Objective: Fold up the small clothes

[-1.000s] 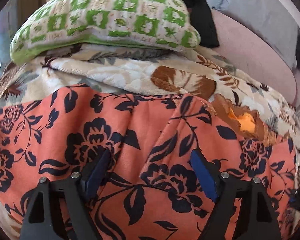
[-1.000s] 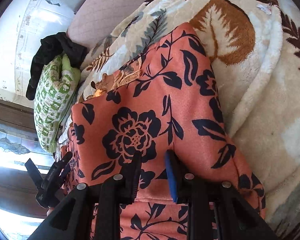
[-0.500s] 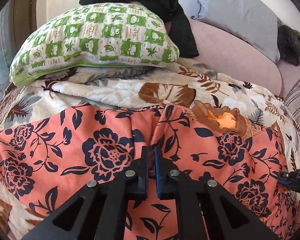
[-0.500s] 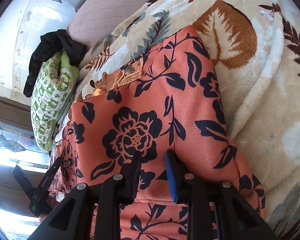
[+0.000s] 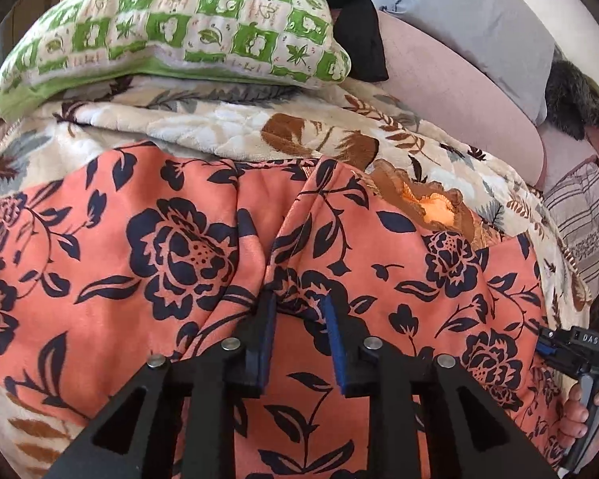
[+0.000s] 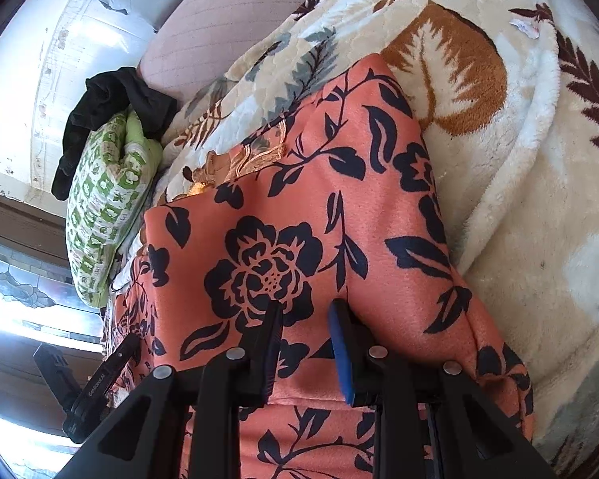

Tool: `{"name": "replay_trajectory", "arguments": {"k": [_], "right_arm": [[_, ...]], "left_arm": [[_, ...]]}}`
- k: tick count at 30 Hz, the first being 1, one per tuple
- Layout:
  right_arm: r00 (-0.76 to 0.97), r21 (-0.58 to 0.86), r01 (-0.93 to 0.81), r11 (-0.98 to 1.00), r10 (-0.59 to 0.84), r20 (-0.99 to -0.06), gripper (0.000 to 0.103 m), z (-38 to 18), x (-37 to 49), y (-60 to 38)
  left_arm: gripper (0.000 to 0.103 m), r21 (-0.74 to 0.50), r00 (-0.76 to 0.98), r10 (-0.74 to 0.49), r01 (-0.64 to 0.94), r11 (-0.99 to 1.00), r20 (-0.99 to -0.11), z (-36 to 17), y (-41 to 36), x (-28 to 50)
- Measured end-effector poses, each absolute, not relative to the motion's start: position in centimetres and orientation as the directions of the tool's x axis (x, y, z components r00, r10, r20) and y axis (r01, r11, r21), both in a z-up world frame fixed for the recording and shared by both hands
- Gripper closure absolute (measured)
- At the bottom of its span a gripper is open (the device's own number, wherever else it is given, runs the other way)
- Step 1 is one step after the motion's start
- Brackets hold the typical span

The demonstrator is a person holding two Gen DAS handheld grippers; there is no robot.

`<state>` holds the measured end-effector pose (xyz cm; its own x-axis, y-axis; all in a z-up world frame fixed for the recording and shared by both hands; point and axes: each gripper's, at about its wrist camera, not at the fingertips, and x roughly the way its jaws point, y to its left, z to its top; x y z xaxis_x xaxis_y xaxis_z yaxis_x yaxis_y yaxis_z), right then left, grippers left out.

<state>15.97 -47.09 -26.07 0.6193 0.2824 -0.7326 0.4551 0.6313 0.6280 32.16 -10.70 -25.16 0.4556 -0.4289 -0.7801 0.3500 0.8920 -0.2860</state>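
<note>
Left gripper [image 5: 299,339], lower centre, jaws opening over the floral garment [image 5: 139,259]; right gripper [image 6: 305,343] pinches its fold, jaws narrowly apart.

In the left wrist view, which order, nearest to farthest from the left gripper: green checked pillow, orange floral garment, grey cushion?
1. Orange floral garment, directly at the left gripper.
2. Green checked pillow, beyond, upper left.
3. Grey cushion, farthest, upper right.

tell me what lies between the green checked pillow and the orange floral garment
In the left wrist view, a band of the cream leaf-print blanket separates the green checked pillow from the orange floral garment; nothing else lies there.
</note>
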Motion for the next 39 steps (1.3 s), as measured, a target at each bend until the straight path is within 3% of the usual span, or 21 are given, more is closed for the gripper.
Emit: {"name": "replay_trajectory", "arguments": {"k": [5, 9, 11, 14, 19, 22, 27, 31, 34, 37, 39], "right_arm": [[0.616, 0.630, 0.454, 0.630, 0.288, -0.733, 0.075, -26.1, 16.5, -47.3], [0.615, 0.621, 0.450, 0.641, 0.281, -0.736, 0.075, -26.1, 16.9, -47.2], [0.619, 0.617, 0.446, 0.648, 0.274, -0.736, 0.075, -26.0, 17.0, -47.0], [0.618, 0.614, 0.443, 0.653, 0.274, -0.737, 0.075, -26.0, 17.0, -47.0], [0.623, 0.625, 0.439, 0.646, 0.282, -0.729, 0.075, -26.1, 17.1, -47.1], [0.624, 0.625, 0.438, 0.646, 0.282, -0.729, 0.075, -26.1, 17.0, -47.1], [0.626, 0.629, 0.437, 0.643, 0.286, -0.726, 0.075, -26.2, 17.0, -47.1], [0.632, 0.629, 0.433, 0.646, 0.280, -0.723, 0.075, -26.2, 17.0, -47.1], [0.635, 0.627, 0.432, 0.648, 0.275, -0.722, 0.075, -26.1, 17.0, -47.0], [0.637, 0.626, 0.430, 0.650, 0.272, -0.721, 0.075, -26.1, 17.2, -47.1], [0.637, 0.619, 0.429, 0.658, 0.266, -0.724, 0.075, -26.1, 17.2, -46.9]], "left_arm": [[0.077, -0.395, 0.414, -0.498, 0.311, 0.864, -0.762, -25.5, -9.9, 33.3], [0.074, -0.394, 0.433, -0.499, 0.313, 0.864, -0.751, -25.5, -10.5, 33.6], [0.056, -0.412, 0.428, -0.515, 0.315, 0.855, -0.743, -25.6, -10.8, 33.7], [0.043, -0.440, 0.423, -0.535, 0.308, 0.844, -0.731, -25.5, -11.3, 33.8], [0.046, -0.486, 0.409, -0.549, 0.255, 0.836, -0.729, -25.8, -10.8, 34.5], [0.073, -0.471, 0.410, -0.518, 0.216, 0.855, -0.751, -25.8, -10.1, 34.6], [0.074, -0.505, 0.355, -0.543, 0.201, 0.840, -0.761, -26.0, -9.7, 34.6], [0.041, -0.587, 0.371, -0.602, 0.166, 0.793, -0.707, -26.3, -10.0, 34.8], [0.039, -0.600, 0.427, -0.601, 0.157, 0.785, -0.675, -26.4, -10.4, 35.1], [0.046, -0.600, 0.471, -0.593, 0.156, 0.784, -0.653, -26.6, -10.5, 35.3], [0.067, -0.588, 0.477, -0.576, 0.144, 0.796, -0.664, -26.7, -10.4, 35.5]]}}
